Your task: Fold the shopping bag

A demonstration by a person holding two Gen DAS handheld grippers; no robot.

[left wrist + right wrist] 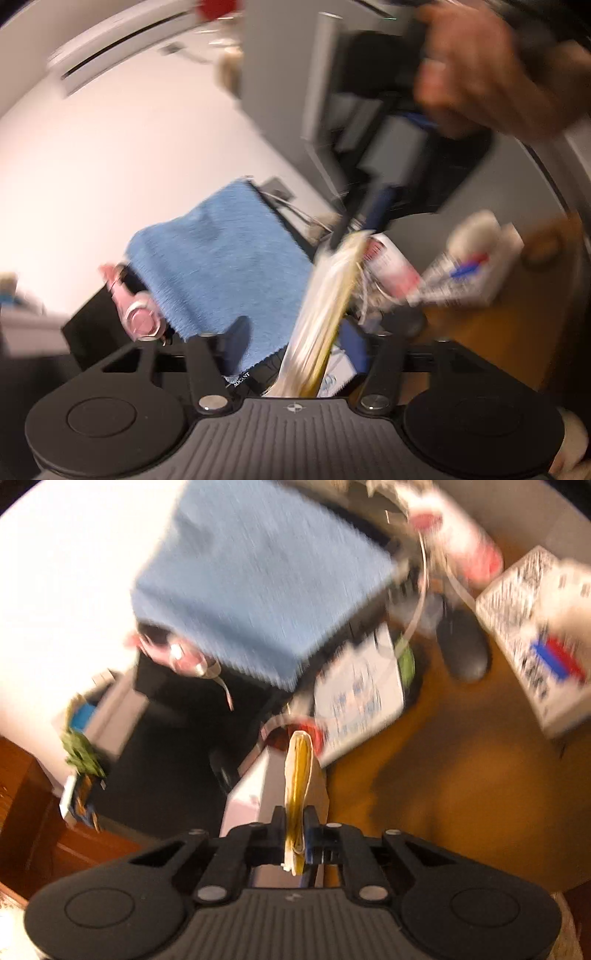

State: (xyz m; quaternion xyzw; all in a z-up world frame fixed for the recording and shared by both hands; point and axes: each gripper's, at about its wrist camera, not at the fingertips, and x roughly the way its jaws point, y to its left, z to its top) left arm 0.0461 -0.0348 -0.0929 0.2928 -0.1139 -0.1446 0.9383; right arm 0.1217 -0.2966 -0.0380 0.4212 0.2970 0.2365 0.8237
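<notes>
The shopping bag (300, 775) is showing as a flat, tightly folded bundle of cream and yellow layers, standing edge-on above the orange-brown tabletop (461, 794). The right gripper (295, 825) is pinching it, fingers narrow against both faces. The left gripper (295, 332) is standing wide, the blurred bag (325, 314) passing between its fingers.

The folded shopping bag (300, 775) is cream with yellow layers at its edge. A towel (258, 579) is plain light blue, and the surface (461, 794) is orange-brown. A white box (535, 646) carries black speckled print with red and blue bars.
</notes>
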